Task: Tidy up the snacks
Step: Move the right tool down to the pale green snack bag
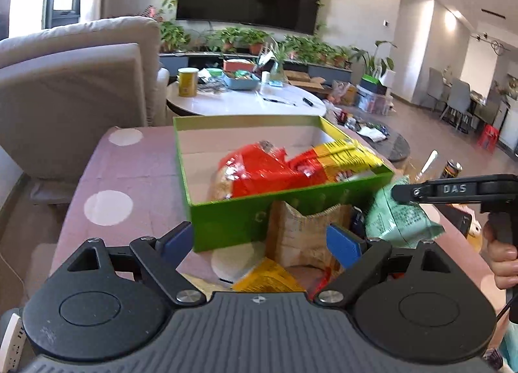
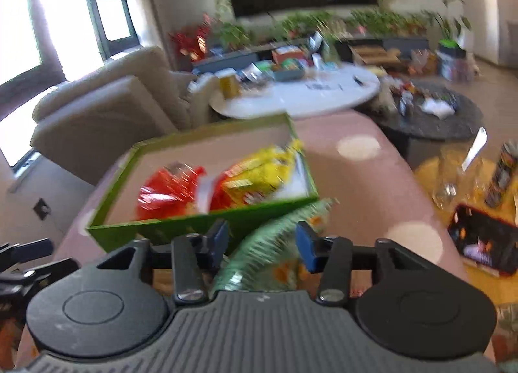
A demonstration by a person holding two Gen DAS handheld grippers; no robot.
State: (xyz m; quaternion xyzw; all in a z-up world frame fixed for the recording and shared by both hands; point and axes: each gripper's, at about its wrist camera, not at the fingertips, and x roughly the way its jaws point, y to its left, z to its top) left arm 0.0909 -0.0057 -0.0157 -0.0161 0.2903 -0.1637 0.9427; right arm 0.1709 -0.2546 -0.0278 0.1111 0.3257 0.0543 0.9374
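Sitting in the green box (image 1: pixel 226 227) are 2 packets; the brown bag (image 1: pixel 301 237) and green packet (image 1: pixel 401 221) are waiting outside, both left gripper (image 1: pixel 262 243) and right gripper (image 2: pixel 262 240) hovering spread, holding nothing.

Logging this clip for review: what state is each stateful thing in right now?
Green cardboard box: lidless, holding a red packet and a yellow packet.
Brown paper bag: outside the box, top torn open.
Pale green snack bag: outside the box, between the right gripper's pads.
Left gripper: open.
Right gripper: open.
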